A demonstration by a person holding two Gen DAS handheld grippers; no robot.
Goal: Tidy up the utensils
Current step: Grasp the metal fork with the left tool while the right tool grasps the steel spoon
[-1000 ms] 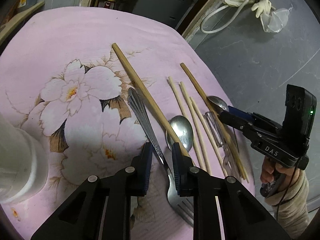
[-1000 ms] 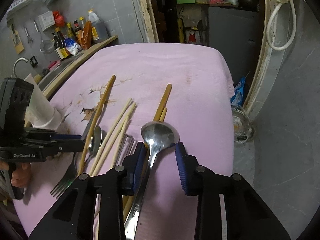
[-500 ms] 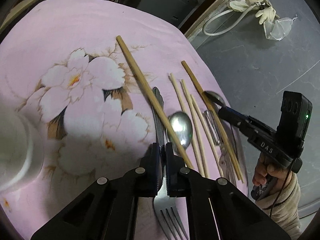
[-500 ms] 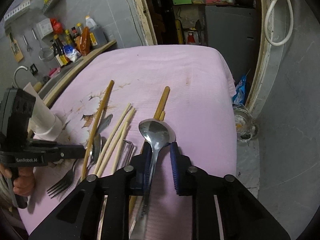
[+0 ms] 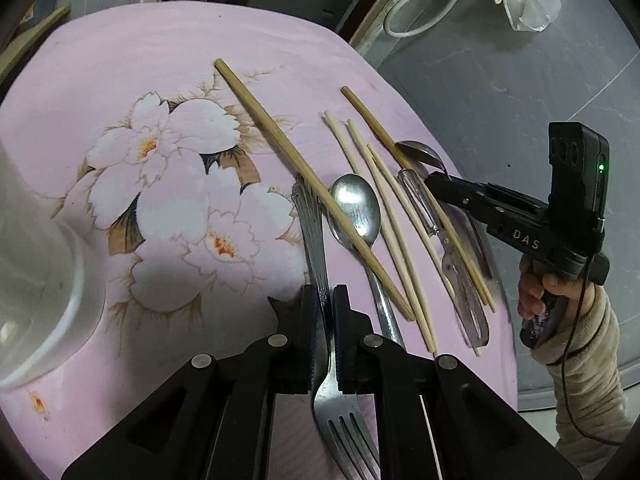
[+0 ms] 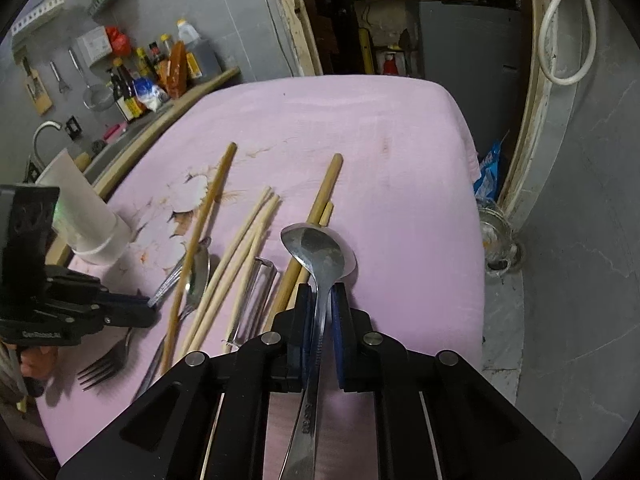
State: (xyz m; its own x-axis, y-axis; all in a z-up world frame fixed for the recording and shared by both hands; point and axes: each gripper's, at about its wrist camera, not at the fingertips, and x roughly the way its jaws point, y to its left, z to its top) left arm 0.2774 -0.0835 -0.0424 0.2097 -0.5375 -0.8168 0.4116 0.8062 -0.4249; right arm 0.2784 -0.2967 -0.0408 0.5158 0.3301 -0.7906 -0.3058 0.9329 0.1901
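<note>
— While both tools sit over the pink floral cloth (image 5: 120, 80), what does each hold?
— Left gripper (image 5: 327, 300): jaws closed on the fork (image 5: 340, 408) handle, tines toward the camera. Right gripper (image 6: 320, 300): clamped on the large spoon (image 6: 316, 252) stem, bowl forward.
— Loose items?
— Small spoon (image 5: 356, 208), wooden chopsticks (image 5: 280, 140), peeler (image 5: 420, 204), white cup (image 6: 84, 216) at the left.

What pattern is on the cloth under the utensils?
The pink cloth has white flowers with orange centres and brown leaves; clearest in the left wrist view.
</note>
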